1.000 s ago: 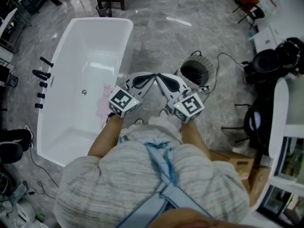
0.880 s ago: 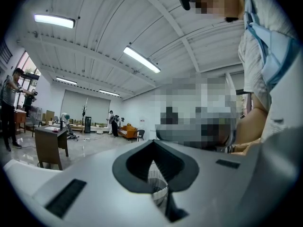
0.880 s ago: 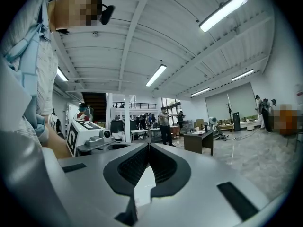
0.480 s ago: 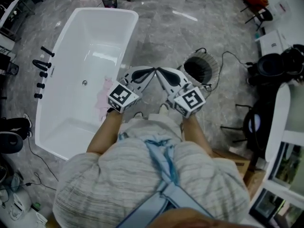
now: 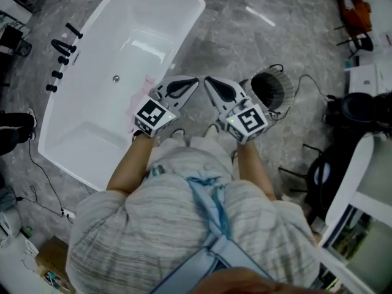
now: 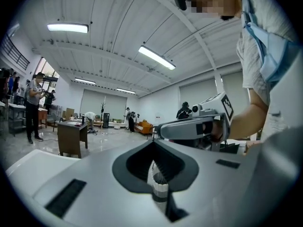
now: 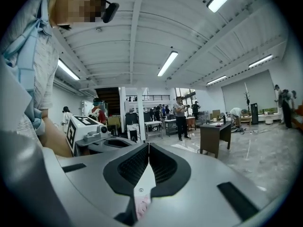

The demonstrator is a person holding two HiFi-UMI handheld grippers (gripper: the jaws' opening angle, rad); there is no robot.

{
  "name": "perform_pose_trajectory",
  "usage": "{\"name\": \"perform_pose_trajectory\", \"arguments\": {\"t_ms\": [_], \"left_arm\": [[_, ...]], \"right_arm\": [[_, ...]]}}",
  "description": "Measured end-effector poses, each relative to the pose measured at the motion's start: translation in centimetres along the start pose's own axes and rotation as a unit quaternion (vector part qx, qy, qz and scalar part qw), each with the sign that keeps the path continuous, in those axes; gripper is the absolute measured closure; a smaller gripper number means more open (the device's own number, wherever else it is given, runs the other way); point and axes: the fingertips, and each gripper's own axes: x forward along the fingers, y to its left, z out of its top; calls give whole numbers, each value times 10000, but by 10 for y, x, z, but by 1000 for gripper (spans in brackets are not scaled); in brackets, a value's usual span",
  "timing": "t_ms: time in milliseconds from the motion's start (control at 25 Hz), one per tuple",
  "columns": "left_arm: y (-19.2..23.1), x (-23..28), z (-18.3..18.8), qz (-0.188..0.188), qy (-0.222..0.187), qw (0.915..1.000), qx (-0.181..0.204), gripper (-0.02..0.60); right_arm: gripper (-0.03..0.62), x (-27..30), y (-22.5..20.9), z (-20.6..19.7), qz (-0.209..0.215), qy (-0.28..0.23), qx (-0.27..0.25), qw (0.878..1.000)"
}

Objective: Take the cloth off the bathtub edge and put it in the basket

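Partly behind left tool (image 5: 195, 80), pink cloth (image 5: 147, 89)

"What carries everything here?"

"A glossy grey marble-patterned floor (image 5: 245, 29)."

"And what stands on it close to the jaws?"

"A white bathtub (image 5: 104, 118) lies to the left of the left gripper's (image 5: 193, 81) jaws, with its near rim just beside them. A dark wire basket (image 5: 269, 89) stands to the right of the right gripper's (image 5: 209, 81) jaws, near but apart from them. A black cable (image 5: 299, 86) loops past the basket on the side away from the jaws."

"Anything farther off?"

"Black tap fittings (image 5: 61, 46) stand along the tub's far side, well apart from the jaws. A cardboard box (image 5: 46, 265) sits far behind them, to the left."
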Motion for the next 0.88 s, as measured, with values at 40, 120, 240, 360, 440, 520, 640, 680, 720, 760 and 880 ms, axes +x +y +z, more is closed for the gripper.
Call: {"name": "perform_pose_trajectory", "arguments": {"t_ms": [40, 120, 240, 360, 440, 520, 640, 680, 720, 760, 880], "left_arm": [[4, -6, -3, 99, 24, 9999, -20, 578], [13, -17, -10, 298, 69, 9995, -40, 578], [30, -34, -21, 594, 114, 9982, -41, 578], [43, -55, -30, 839, 169, 9963, -95, 578], [51, -69, -38, 1004, 243, 9946, -109, 578], [60, -82, -48, 1163, 356, 9925, -99, 578], [71, -101, -66, 1336, 611, 9891, -27, 578], [74, -109, -73, 1382, 713, 9878, 17, 578], [78, -116, -79, 1425, 816, 9864, 59, 578], [81, -123, -86, 1464, 913, 9850, 89, 578], [89, -140, -105, 1533, 1170, 9812, 102, 578]], "right_arm": [[589, 5, 3, -1, 88, 16, 15, 10000], [589, 15, 9, -6, 276, 76, 29, 9996], [589, 36, 20, -12, 590, 201, -6, 9981], [589, 57, 36, -19, 927, 306, -71, 9952], [589, 70, 45, -26, 1136, 389, -116, 9927], [589, 83, 53, -33, 1345, 485, -169, 9896], [589, 101, 64, -45, 1621, 633, -230, 9845], [589, 108, 68, -49, 1687, 694, -226, 9830], [588, 113, 72, -54, 1735, 771, -205, 9816], [588, 119, 76, -60, 1773, 865, -173, 9802], [588, 132, 88, -76, 1982, 1124, -152, 9736]]}}
